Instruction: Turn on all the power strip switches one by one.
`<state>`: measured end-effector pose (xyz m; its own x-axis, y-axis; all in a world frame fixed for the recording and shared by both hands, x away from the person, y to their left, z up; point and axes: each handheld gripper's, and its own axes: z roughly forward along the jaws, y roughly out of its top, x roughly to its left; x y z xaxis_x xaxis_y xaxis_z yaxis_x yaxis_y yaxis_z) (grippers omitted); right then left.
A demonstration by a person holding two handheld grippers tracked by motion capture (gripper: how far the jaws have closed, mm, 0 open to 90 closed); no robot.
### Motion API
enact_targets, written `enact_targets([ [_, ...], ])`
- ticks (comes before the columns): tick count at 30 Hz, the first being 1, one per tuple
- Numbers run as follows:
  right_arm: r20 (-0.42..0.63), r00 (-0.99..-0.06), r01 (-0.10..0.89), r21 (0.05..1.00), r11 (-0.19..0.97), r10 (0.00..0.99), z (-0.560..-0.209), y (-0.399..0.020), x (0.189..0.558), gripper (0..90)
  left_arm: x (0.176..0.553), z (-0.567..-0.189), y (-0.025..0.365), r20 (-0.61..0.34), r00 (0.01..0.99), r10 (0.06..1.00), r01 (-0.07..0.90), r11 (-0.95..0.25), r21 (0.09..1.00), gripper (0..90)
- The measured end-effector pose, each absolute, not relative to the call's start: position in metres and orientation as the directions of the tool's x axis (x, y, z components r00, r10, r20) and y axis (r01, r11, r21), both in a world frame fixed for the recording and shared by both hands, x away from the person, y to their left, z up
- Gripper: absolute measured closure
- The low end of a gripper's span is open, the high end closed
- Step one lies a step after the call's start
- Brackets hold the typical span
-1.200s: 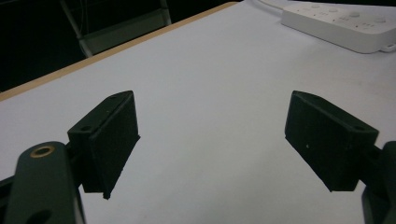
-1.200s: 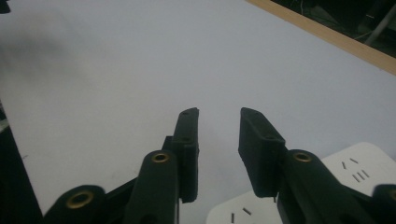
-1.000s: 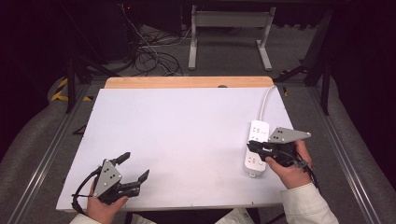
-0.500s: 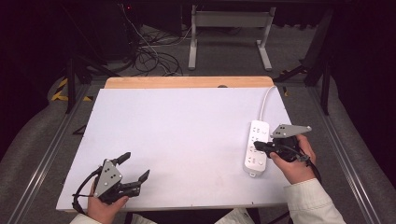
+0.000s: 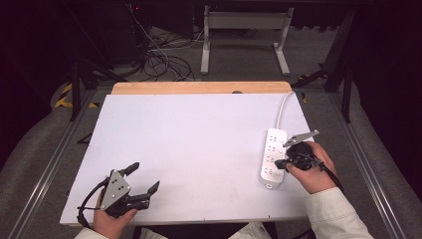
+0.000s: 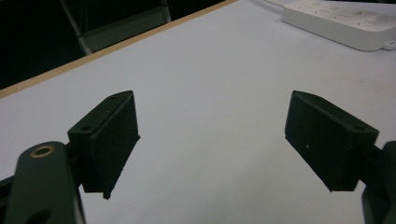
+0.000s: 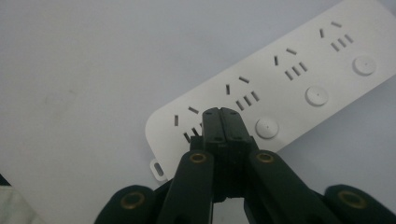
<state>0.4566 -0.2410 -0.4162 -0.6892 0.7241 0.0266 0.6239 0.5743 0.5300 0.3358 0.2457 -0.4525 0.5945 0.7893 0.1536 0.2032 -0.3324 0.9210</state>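
Note:
A white power strip lies lengthways on the right side of the white table, its cord running off the far edge. My right gripper hovers over the strip's near end, jaws pressed together with nothing between them. In the right gripper view the shut tips sit above the nearest socket of the power strip, beside a round button. My left gripper rests at the near left corner, open and empty. The left gripper view has the power strip far off beyond the spread fingers.
The table's wooden far edge borders a dark floor with tangled cables and a metal stand. Metal rails run along both sides of the table.
My right gripper has shifted slightly forward and to the right along the strip's near end. The left gripper has stayed put.

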Motion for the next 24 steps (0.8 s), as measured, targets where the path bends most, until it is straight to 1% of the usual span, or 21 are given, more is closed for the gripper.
enact_targets([
  [8,0.038,-0.689,0.650,0.474,0.593,0.724,-0.425,-0.239,0.458,90.0,0.336,-0.452,0.247,0.164,0.593,0.788,0.197,-0.340,0.920,17.9],
  [12,0.039,-0.690,0.653,0.464,0.598,0.723,-0.427,-0.239,0.459,90.0,0.336,-0.452,0.246,0.162,0.594,0.788,0.200,-0.340,0.919,17.9],
  [24,0.028,-0.690,0.647,0.470,0.600,0.723,-0.432,-0.238,0.457,90.0,0.336,-0.452,0.246,0.162,0.594,0.788,0.201,-0.340,0.919,17.9],
])
